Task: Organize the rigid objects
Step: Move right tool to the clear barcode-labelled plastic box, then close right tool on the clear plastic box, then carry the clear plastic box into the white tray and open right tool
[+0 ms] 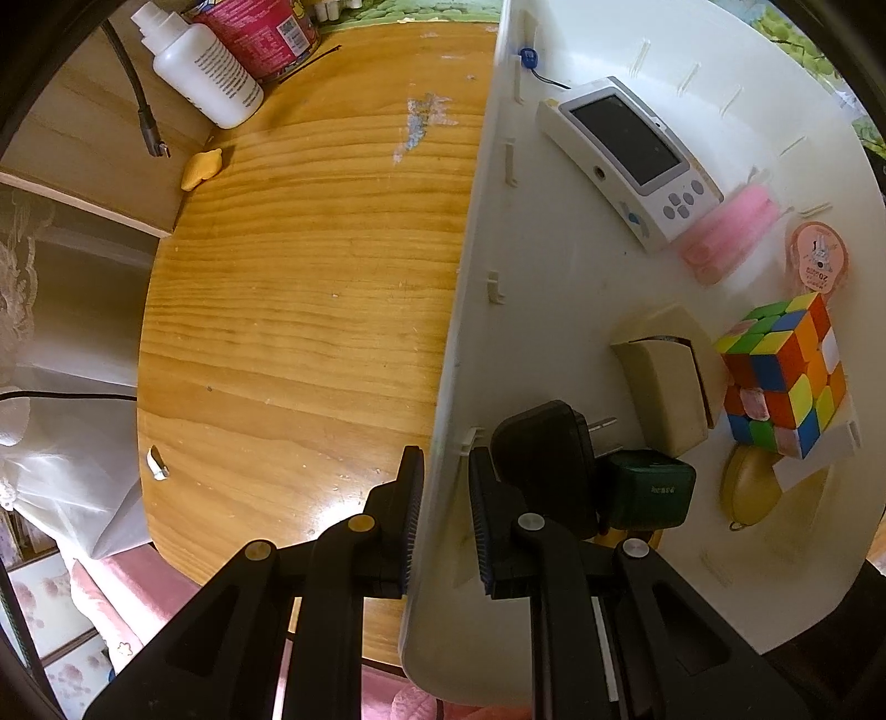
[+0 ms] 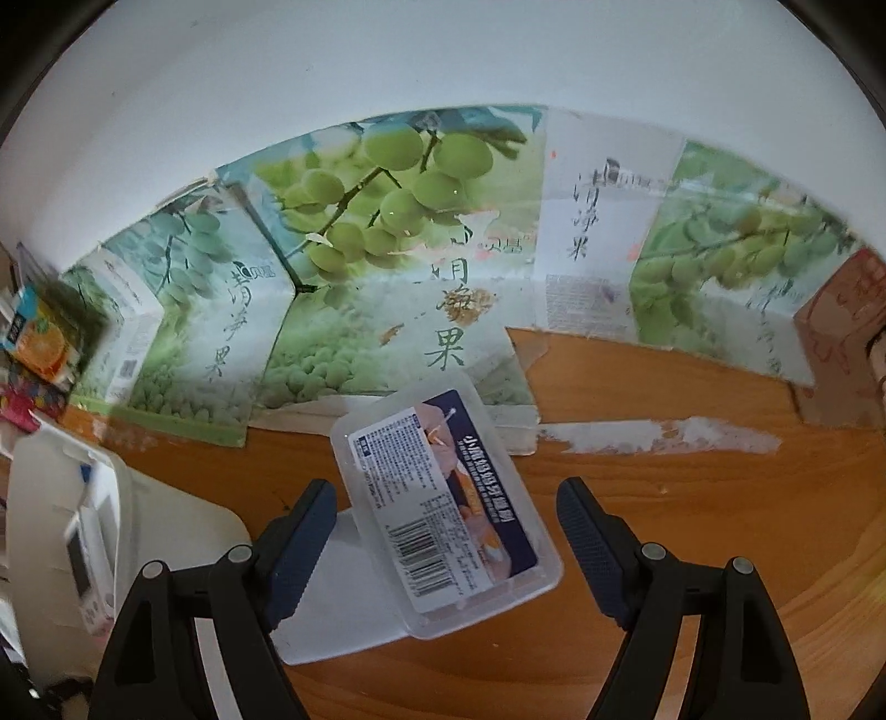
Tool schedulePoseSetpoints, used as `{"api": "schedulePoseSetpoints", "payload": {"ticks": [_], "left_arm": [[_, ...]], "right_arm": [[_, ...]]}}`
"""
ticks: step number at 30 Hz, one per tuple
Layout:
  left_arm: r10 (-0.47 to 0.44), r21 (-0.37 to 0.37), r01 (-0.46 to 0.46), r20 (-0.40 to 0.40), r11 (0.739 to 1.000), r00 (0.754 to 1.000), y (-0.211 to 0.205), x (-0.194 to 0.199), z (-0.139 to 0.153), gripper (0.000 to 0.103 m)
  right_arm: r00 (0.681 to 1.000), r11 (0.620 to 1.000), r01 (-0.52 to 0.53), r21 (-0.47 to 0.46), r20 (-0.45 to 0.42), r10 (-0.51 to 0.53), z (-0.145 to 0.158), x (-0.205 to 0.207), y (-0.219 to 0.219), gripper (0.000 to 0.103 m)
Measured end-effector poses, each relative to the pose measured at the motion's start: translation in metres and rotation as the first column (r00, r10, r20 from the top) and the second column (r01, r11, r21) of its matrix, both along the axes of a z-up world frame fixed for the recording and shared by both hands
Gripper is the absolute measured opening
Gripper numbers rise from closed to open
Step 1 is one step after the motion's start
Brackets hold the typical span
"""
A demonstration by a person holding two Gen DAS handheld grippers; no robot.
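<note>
The left hand-held gripper pinches the bin wall, steadying it (already well stocked). The right hand-held gripper hovers spread over the box on the table; next, close on it and carry it toward 9 o'clock.

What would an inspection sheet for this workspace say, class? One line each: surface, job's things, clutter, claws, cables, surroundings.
Surface: wooden table, finish scuffed.
Job's things: white plastic bin holding a multicoloured puzzle cube, white handheld screen device, black plug adapter; clear labelled plastic box on the table.
Clutter: white squeeze bottle, red can.
Claws: left claw straddles the bin wall; right claw open around the clear box.
Cables: grey cable.
Surroundings: grape-printed cartons.
</note>
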State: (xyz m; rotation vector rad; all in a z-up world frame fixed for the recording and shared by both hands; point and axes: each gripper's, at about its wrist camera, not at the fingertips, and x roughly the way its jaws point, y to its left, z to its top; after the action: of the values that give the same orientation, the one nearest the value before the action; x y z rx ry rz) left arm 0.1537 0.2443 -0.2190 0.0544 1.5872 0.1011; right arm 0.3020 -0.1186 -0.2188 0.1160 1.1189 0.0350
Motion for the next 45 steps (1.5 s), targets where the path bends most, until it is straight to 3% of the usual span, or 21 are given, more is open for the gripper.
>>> {"api": "schedulePoseSetpoints", "payload": {"ticks": [11, 16, 22, 33, 45], "left_arm": [[-0.016, 0.005, 0.016, 0.003, 1.000, 1.000, -0.005, 0.003, 0.001, 0.018], [-0.006, 0.000, 0.006, 0.016, 1.000, 1.000, -0.005, 0.001, 0.004, 0.018], [-0.019, 0.009, 0.018, 0.027, 1.000, 0.999, -0.007, -0.003, 0.007, 0.018], [-0.017, 0.018, 0.016, 0.057, 1.000, 0.998, -0.011, -0.016, 0.018, 0.018], [-0.012, 0.030, 0.010, 0.085, 0.999, 0.996, -0.010, -0.030, 0.021, 0.018]], "right_arm": [[0.997, 0.998, 0.069, -0.004, -0.042, -0.069, -0.009, 0.012, 0.007, 0.079], [0.988, 0.988, 0.146, 0.041, -0.059, -0.143, -0.009, 0.002, -0.005, 0.070], [0.971, 0.970, 0.228, 0.079, -0.088, -0.221, -0.008, -0.015, -0.021, 0.070], [0.923, 0.910, 0.373, 0.180, -0.172, -0.345, -0.002, -0.096, -0.051, 0.067], [0.937, 0.919, 0.315, 0.238, -0.229, -0.262, 0.007, -0.187, -0.030, 0.065]]}}
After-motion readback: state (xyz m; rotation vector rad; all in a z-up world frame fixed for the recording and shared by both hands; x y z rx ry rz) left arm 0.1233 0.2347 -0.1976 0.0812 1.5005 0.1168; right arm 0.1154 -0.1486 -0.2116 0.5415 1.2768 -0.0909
